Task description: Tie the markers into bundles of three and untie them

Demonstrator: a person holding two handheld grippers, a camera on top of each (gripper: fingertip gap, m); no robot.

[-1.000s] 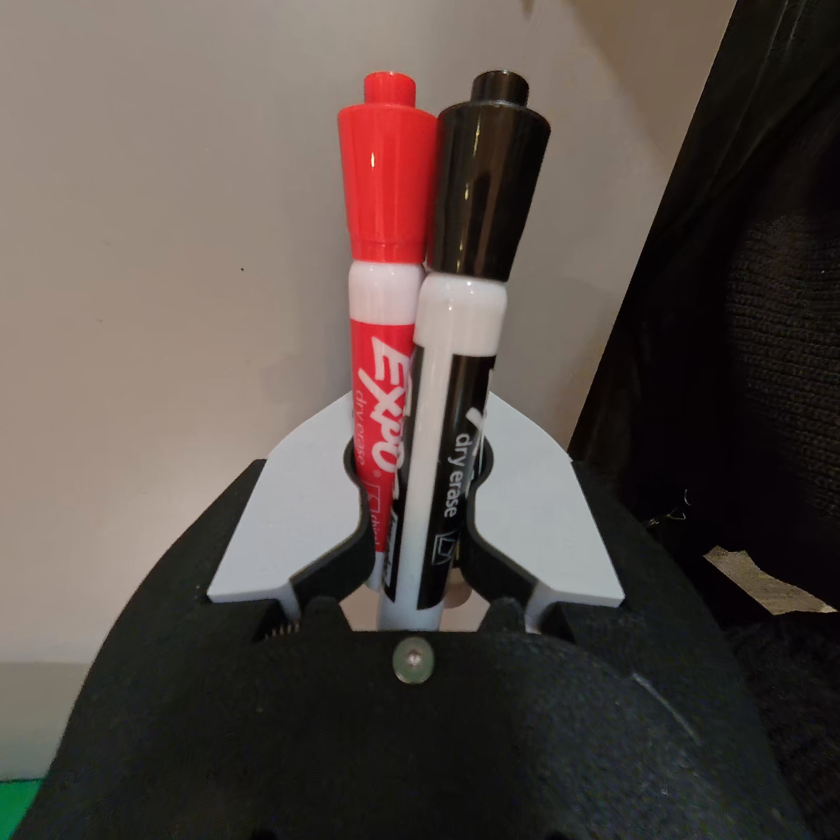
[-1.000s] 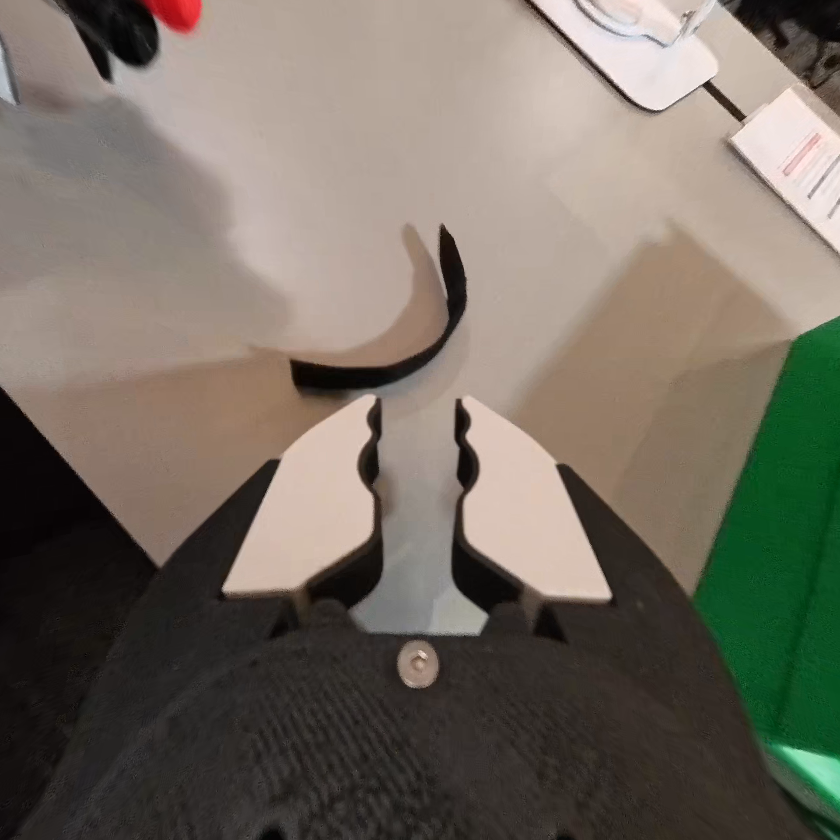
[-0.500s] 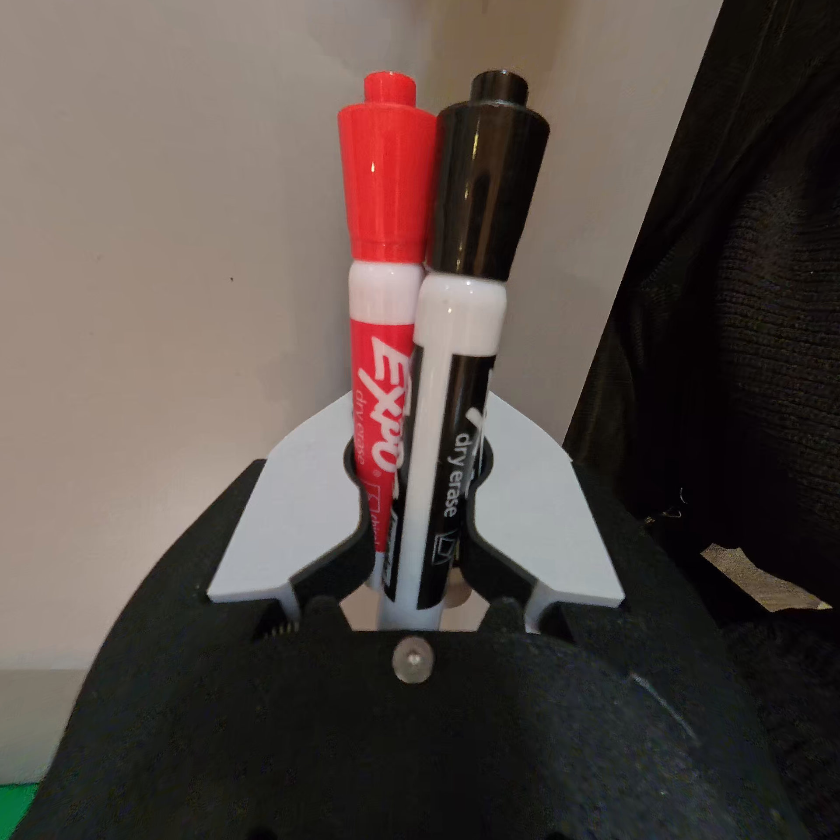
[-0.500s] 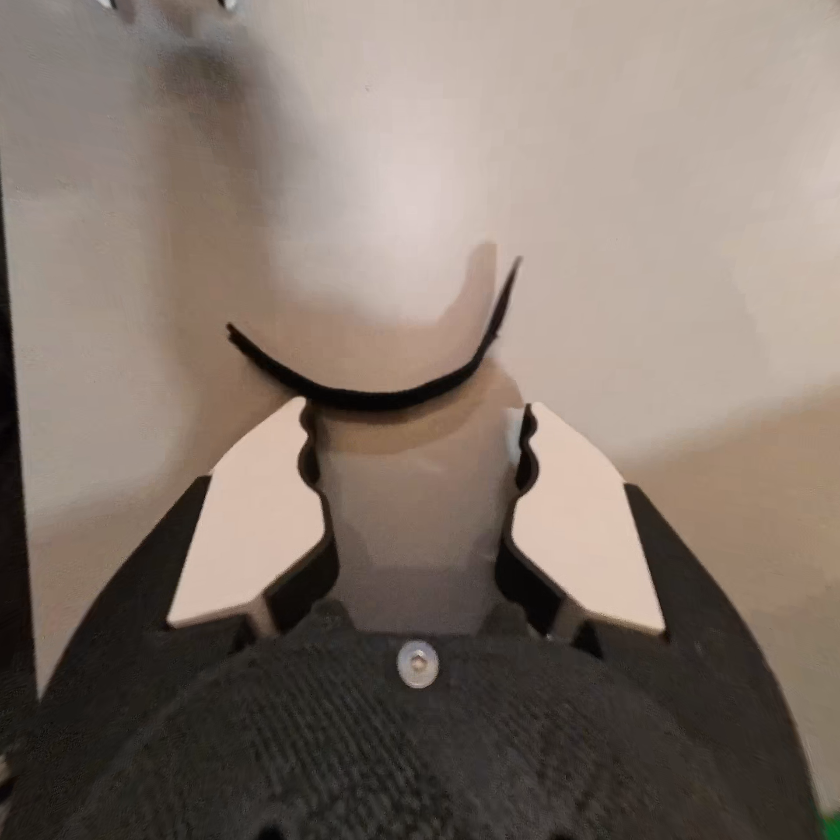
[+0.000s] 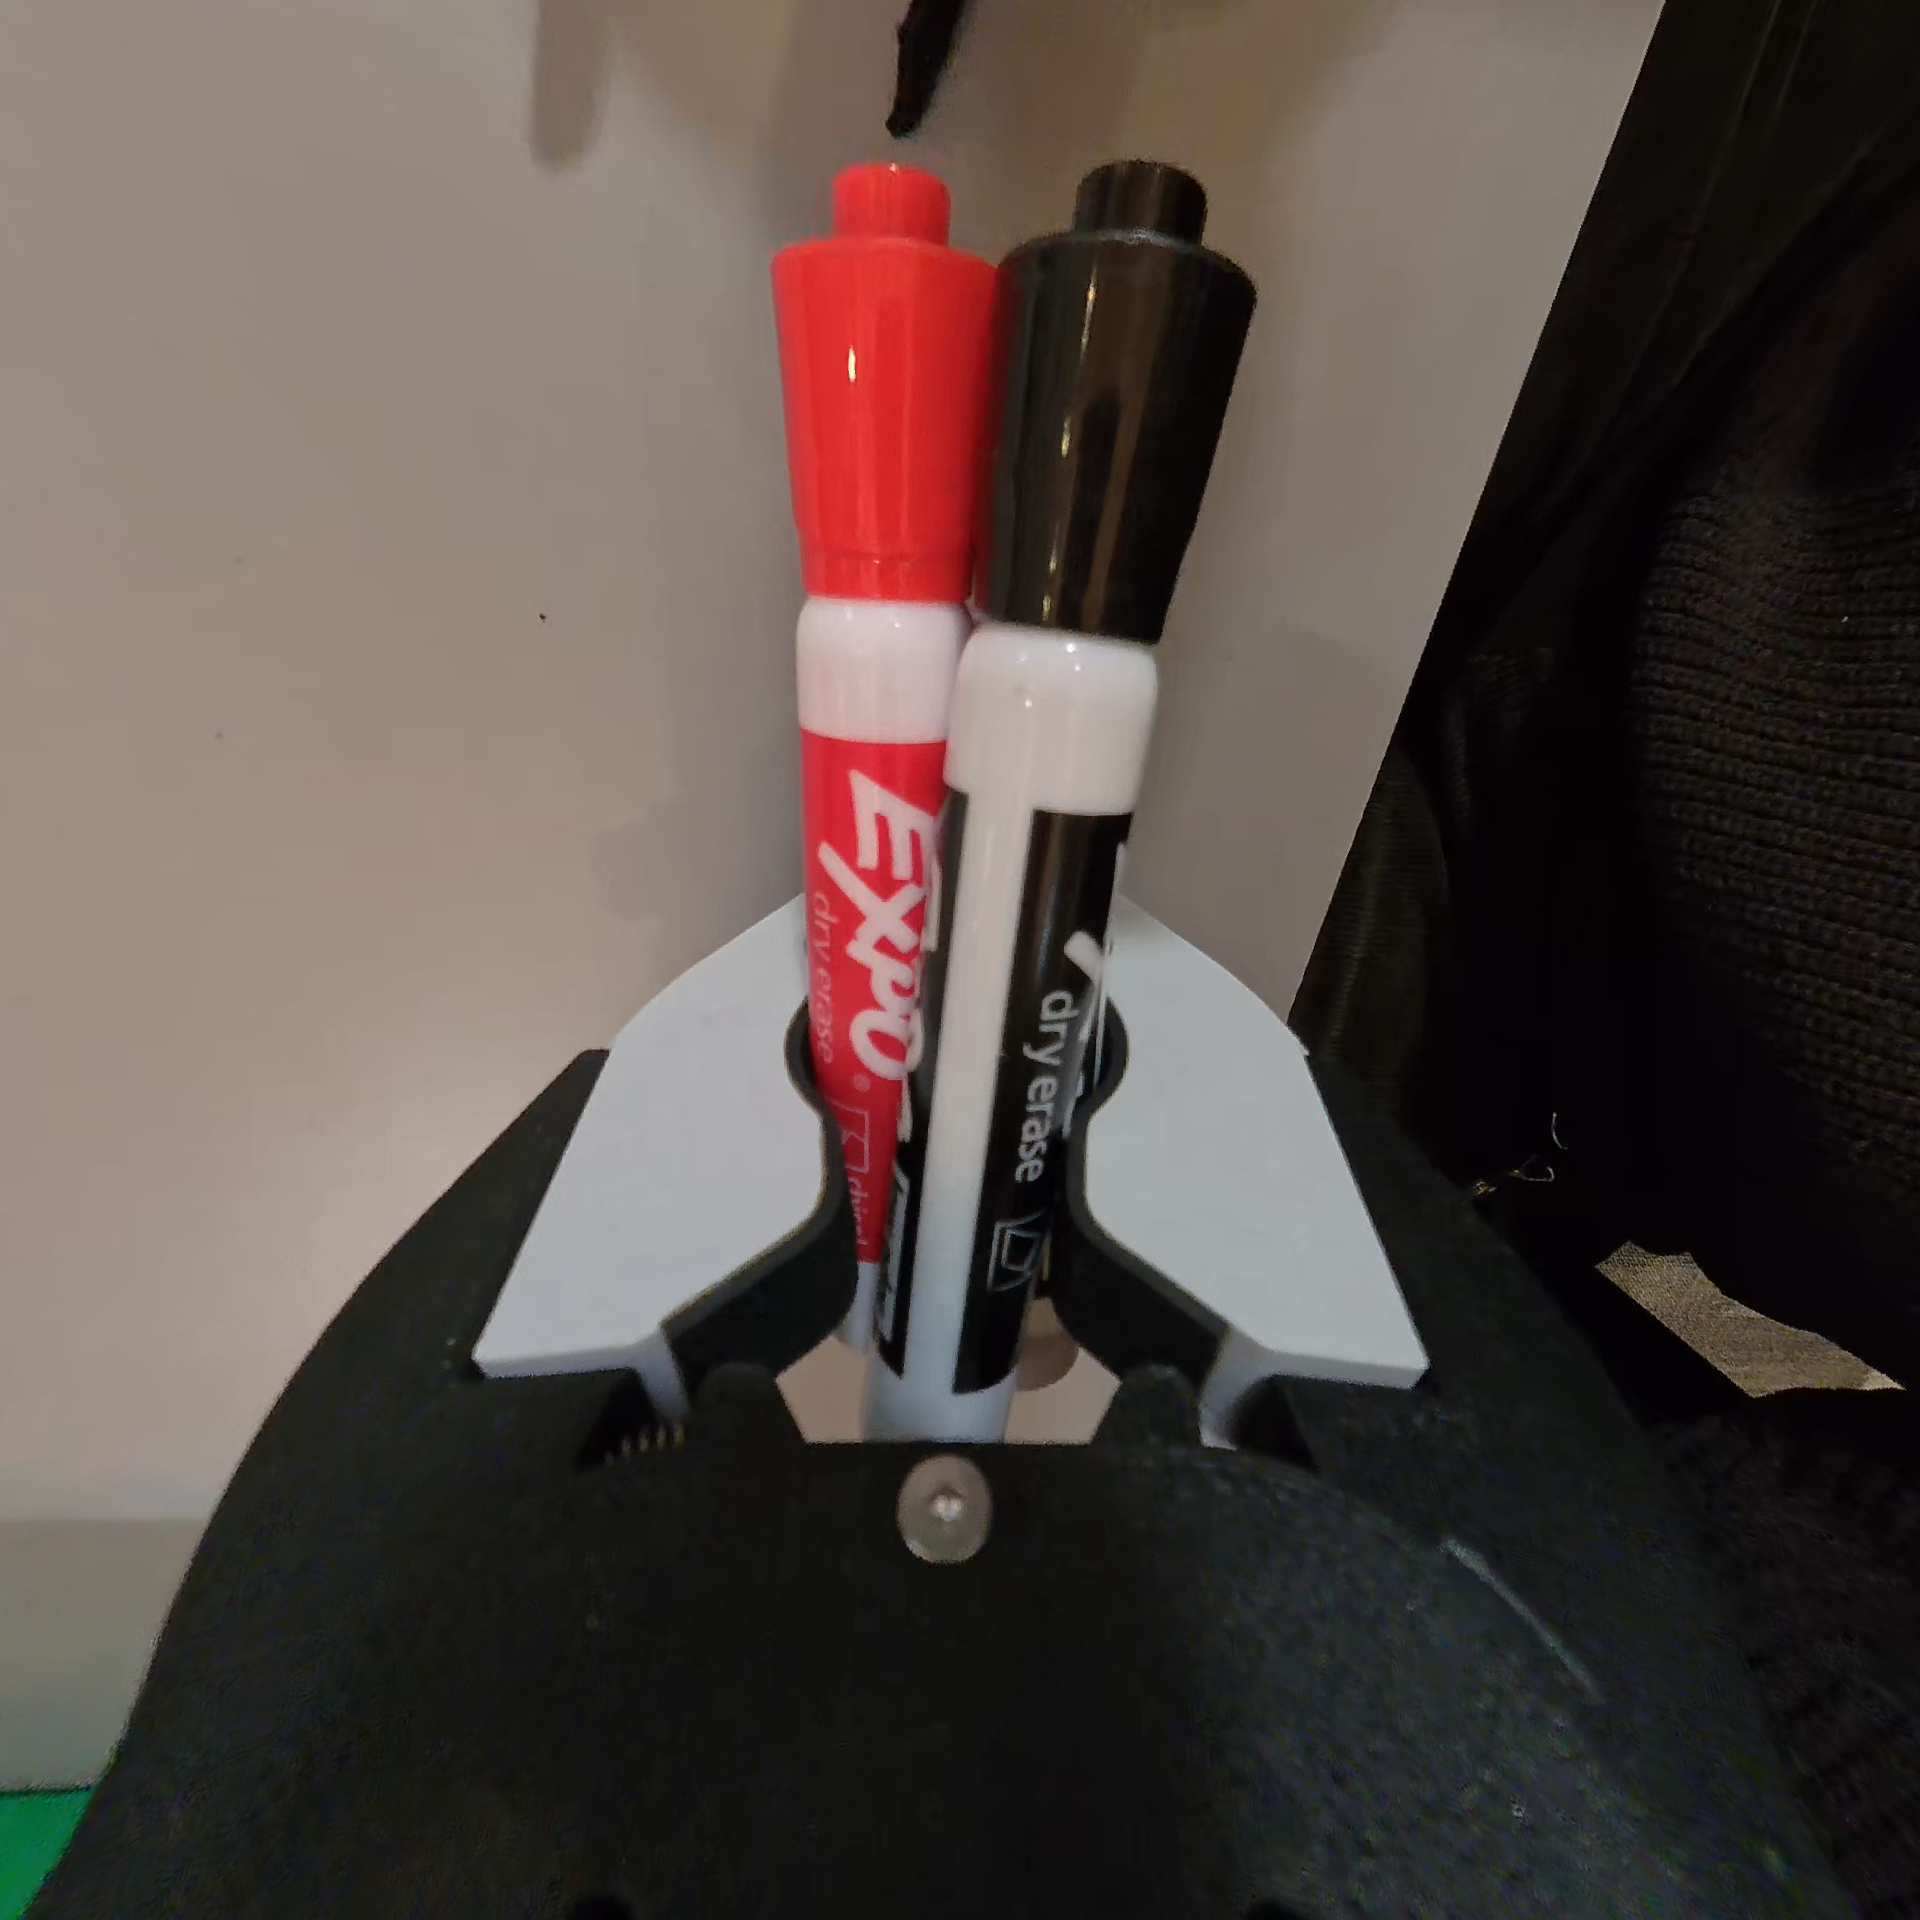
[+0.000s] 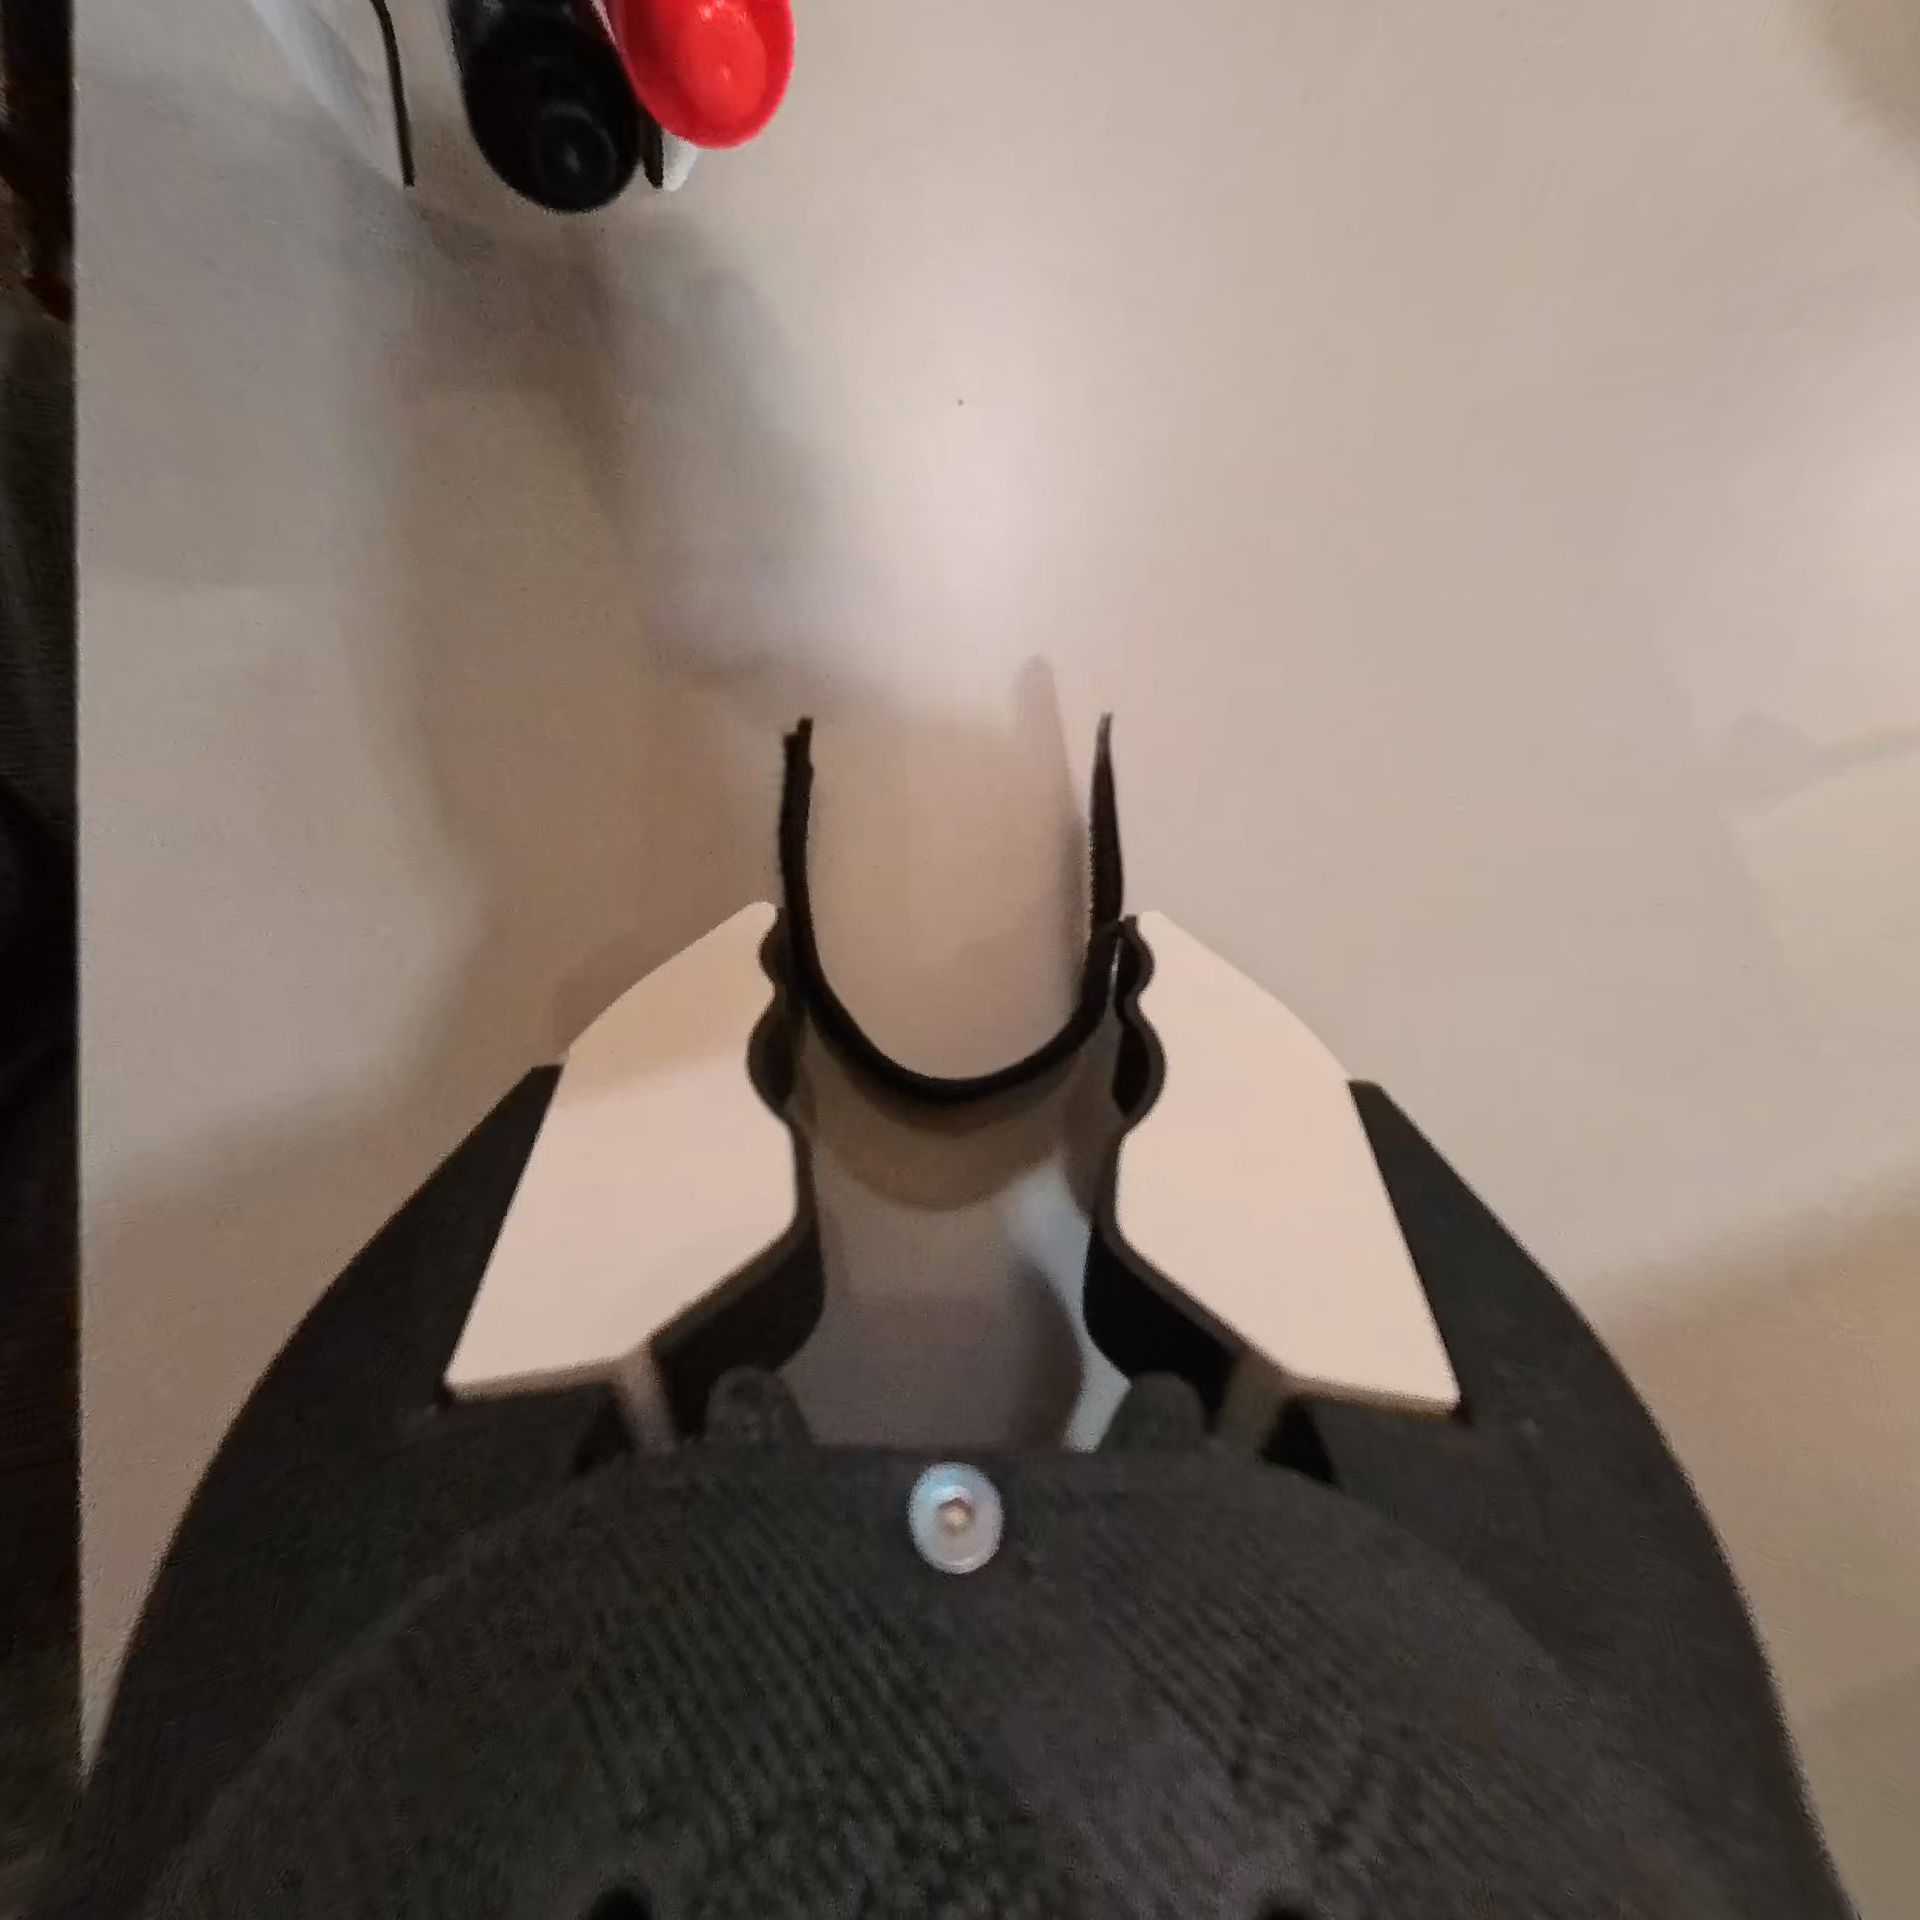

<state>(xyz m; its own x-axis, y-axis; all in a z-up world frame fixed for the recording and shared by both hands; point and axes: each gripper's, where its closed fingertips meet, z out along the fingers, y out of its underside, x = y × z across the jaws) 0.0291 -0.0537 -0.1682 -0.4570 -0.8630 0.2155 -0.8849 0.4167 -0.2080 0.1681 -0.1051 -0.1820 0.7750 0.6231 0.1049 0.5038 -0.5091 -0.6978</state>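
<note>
So the left gripper has its fingers pinching two capped markers side by side, a red marker and a black marker, both pointing away from the camera over the pale surface. The right gripper has its fingers closing on a black strap bent into a U between them, ends pointing far. Can't tell if it's fully gripped. Markers show again far left in the right wrist view.
</note>
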